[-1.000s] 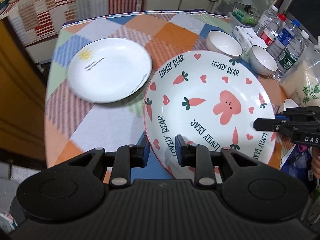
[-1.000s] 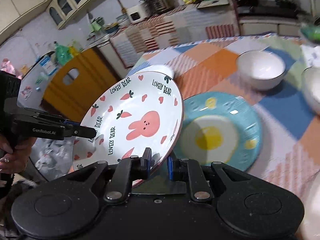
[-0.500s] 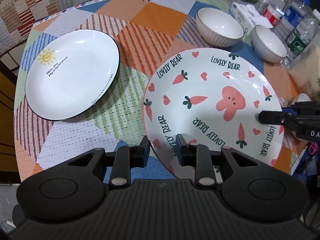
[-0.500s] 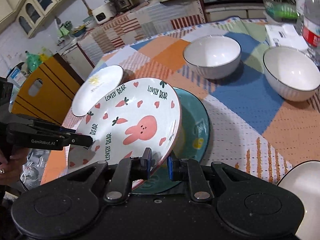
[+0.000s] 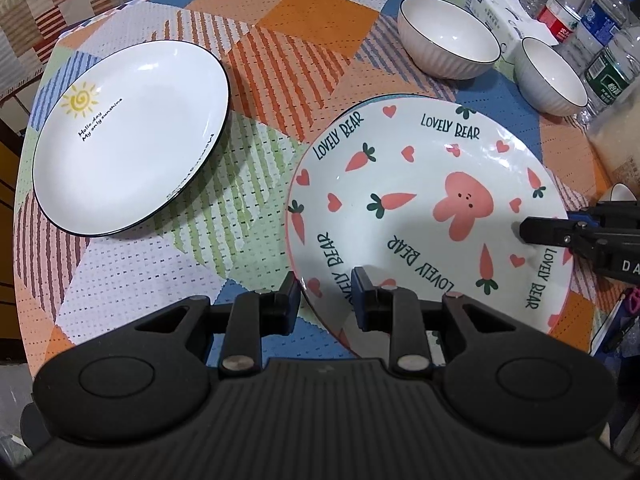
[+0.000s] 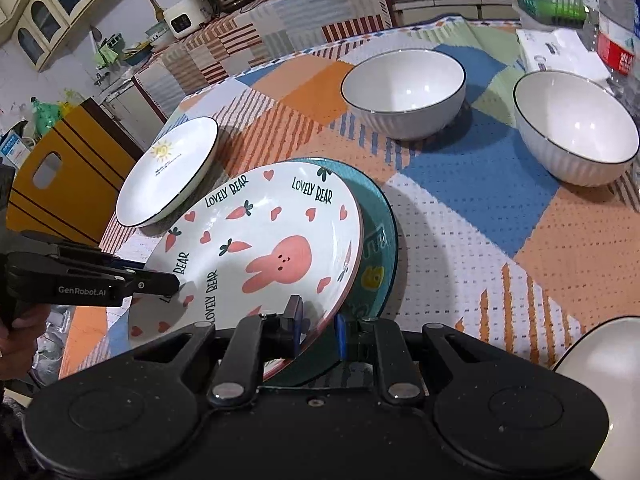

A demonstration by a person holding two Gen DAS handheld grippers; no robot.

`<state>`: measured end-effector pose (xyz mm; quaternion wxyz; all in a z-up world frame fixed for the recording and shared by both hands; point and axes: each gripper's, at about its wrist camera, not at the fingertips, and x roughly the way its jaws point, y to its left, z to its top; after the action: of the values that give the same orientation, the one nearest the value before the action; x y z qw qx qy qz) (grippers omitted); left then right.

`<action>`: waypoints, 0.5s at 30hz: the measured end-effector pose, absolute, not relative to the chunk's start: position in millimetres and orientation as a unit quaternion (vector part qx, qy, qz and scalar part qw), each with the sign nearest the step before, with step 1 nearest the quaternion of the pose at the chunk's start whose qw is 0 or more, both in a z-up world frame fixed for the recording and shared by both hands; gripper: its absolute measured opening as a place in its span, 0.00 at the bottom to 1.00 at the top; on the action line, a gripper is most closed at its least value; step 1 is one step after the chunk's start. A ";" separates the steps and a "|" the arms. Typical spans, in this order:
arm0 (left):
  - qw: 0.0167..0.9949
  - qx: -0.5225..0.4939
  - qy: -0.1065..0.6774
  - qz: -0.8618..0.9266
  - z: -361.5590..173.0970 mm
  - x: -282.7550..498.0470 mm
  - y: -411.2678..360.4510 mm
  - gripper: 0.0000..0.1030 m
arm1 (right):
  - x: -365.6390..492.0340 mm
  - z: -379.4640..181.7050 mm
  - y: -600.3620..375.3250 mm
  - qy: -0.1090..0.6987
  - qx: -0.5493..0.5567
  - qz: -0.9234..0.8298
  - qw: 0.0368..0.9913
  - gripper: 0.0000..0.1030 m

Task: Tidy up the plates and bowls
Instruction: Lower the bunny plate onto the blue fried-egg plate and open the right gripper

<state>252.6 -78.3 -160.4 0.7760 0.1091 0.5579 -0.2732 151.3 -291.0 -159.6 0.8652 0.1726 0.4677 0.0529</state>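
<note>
The left gripper (image 5: 325,300) is clamped on the near rim of the bunny plate (image 5: 424,208), one black finger under the rim and the other pressed on its upper face beside the lettering. The right gripper (image 6: 318,322) pinches the same plate at the opposite rim, its blue-edged pads closed over the thin pink edge. Held between the two, the plate sits tilted over a teal plate (image 6: 380,248) that lies flat near the table's front edge; whether the two plates touch cannot be told. The bunny plate is glossy glazed ceramic, round and shallow, printed with a pink rabbit, carrots, hearts and "LOVELY BEAR". The teal plate is round too, with yellow markings, and most of it is covered. Toward the table's left edge lies a white plate (image 5: 128,136) with a thin dark rim, a yellow sun and a line of small script. Toward the far right side stand two white bowls, the nearer bowl (image 6: 576,124) and the farther bowl (image 6: 404,88), both ribbed outside and dark-rimmed. The table (image 5: 256,200) wears a knobbly patchwork cloth of orange, blue, green and striped panels. Plastic bottles (image 5: 600,40) crowd its far right corner.
</note>
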 end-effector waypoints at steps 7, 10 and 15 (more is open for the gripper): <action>0.781 0.127 0.549 -0.271 -159.5 247.7 -82.2 0.25 | 150.0 -158.3 -281.0 0.473 0.144 0.037 0.868 0.23; 0.781 0.129 0.548 -0.271 -159.5 246.4 -83.0 0.25 | 149.3 -157.7 -278.2 0.472 0.132 0.029 0.871 0.25; 0.783 0.142 0.540 -0.274 -161.6 240.4 -87.4 0.25 | 147.7 -153.8 -271.8 0.475 0.105 0.010 0.874 0.27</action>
<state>240.4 -87.4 -161.6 0.7834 0.1415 0.5397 -0.2738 147.7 -271.8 -153.8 0.8738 0.1045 0.4749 0.0098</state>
